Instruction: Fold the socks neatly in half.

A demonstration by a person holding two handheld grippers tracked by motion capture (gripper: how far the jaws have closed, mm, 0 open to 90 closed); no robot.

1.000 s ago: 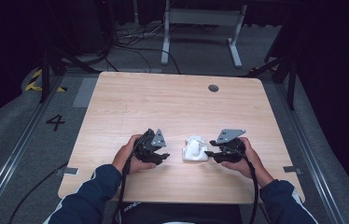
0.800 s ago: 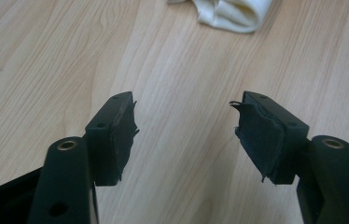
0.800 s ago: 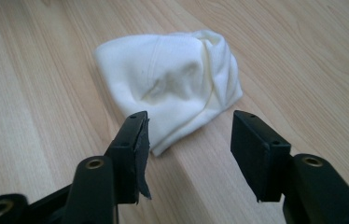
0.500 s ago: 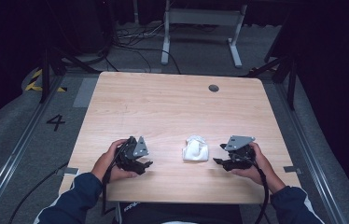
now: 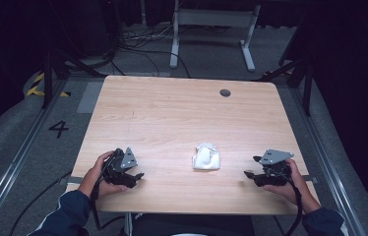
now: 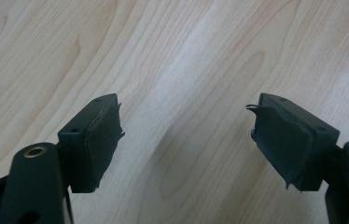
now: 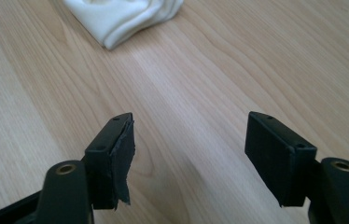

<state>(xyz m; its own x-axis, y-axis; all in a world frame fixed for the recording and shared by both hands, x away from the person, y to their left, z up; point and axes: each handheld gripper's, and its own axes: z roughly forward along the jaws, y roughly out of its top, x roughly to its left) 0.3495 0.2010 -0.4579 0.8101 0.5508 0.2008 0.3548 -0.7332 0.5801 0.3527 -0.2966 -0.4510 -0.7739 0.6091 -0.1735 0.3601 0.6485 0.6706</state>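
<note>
Light wooden table [image 5: 172, 113], folded white cloth [image 5: 206, 157] near front

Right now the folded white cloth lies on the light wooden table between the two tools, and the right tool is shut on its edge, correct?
Not quite. The folded white cloth does lie on the light wooden table between the tools, but the right tool is open and clear of it, as the right gripper view shows; its jaws have just been opening, nothing between them.

L claw [image 6: 184, 140] | jaws wide, just been opening, nothing btwn | over bare wood table [image 6: 186, 56]
</note>
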